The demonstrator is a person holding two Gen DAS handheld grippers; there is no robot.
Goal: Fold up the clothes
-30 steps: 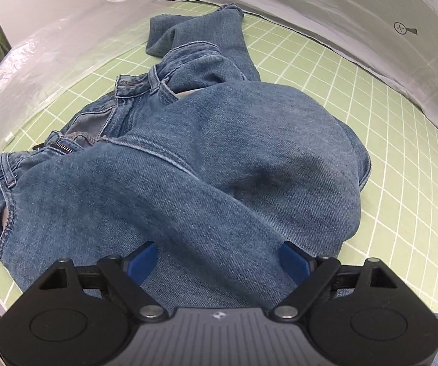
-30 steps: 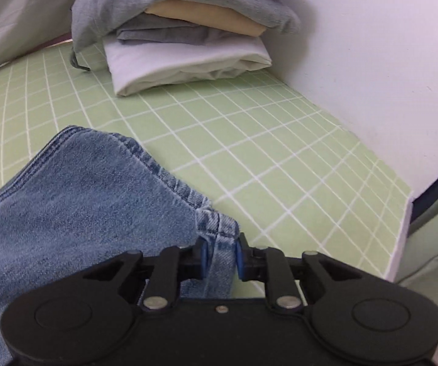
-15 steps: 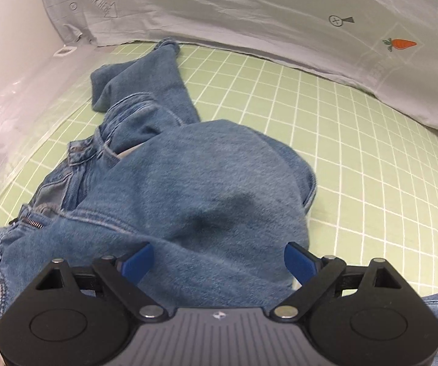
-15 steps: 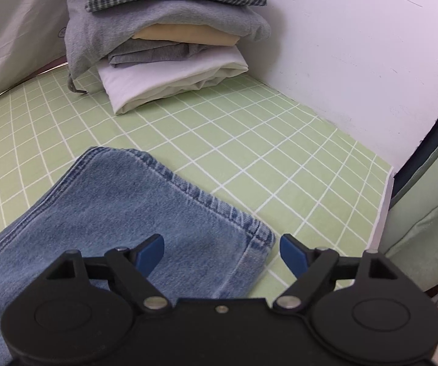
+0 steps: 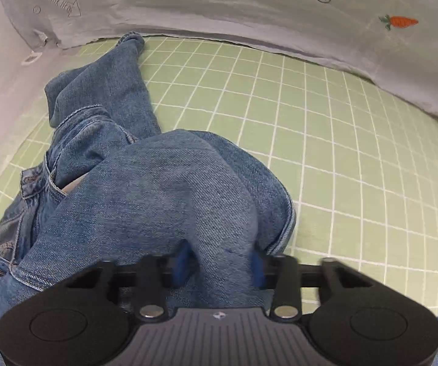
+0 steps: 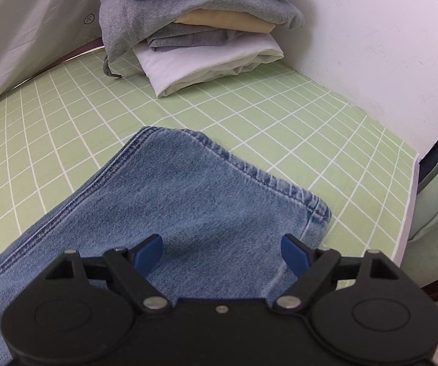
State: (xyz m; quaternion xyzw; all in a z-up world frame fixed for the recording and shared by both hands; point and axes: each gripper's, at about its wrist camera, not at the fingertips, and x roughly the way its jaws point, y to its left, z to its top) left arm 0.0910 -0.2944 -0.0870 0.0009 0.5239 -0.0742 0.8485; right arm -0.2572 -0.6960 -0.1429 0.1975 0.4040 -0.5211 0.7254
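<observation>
Your left hand-held gripper pinches a raised fold of the blue denim jeans. Your right hand-held gripper stands wide open and empty above the flat jeans leg.

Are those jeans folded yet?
Not yet. The jeans lie bunched and humped at the waist, with one leg stretched flat on the mat.

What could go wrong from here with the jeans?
1. The left tool is pinching a thick bunched hump of the blue denim jeans; lifting may drag several layers and undo the fold.
2. The open right tool hovers over the flat leg hem without gripping it, so that end may slide on the green grid mat.
3. The stack of folded clothes sits nearby; a swung leg might topple it.
</observation>
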